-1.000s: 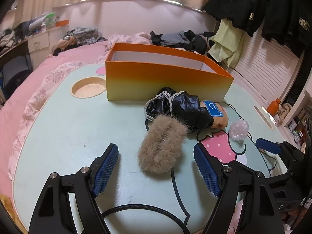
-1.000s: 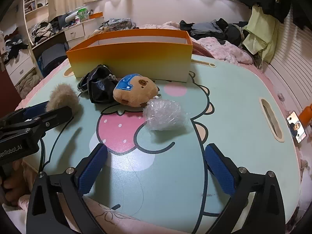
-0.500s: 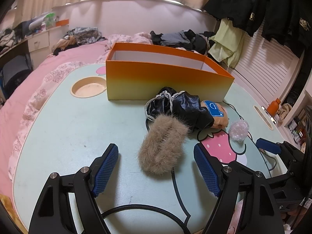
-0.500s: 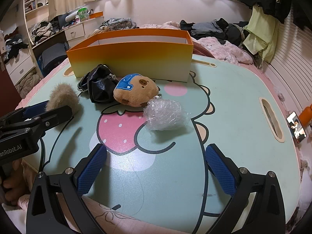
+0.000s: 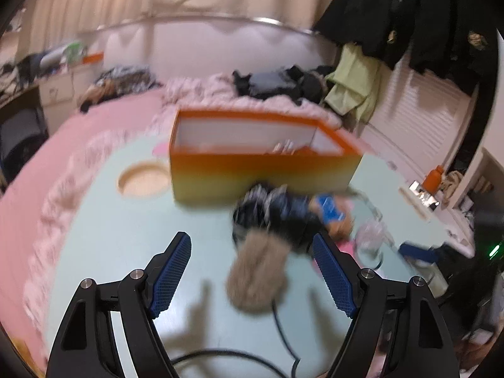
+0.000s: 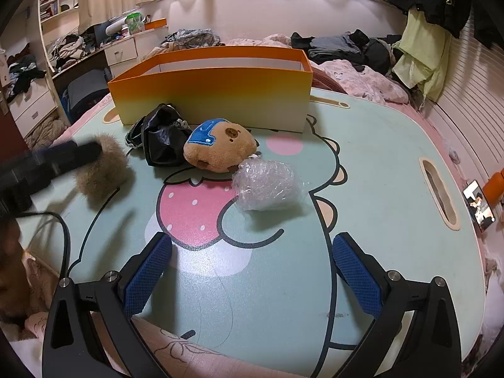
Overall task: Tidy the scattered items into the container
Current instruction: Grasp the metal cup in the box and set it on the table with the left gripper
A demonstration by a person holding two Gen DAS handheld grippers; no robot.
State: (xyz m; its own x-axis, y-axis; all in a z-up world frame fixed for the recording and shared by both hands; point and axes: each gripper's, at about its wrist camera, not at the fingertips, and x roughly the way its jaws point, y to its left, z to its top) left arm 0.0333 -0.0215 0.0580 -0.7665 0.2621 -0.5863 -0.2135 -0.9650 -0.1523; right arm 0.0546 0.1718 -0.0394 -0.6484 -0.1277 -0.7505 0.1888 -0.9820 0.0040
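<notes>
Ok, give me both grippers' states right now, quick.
Left gripper: open, holding nothing; the furry brown item lies on the table between its fingers, ungripped.
Right gripper: open, empty, above bare table.

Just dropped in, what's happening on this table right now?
Tidying has barely begun. The left gripper, open, is heading for the fur piece. The right gripper, also open, hangs short of the bubble wrap. The plush and black pouch lie outside the orange box.
</notes>
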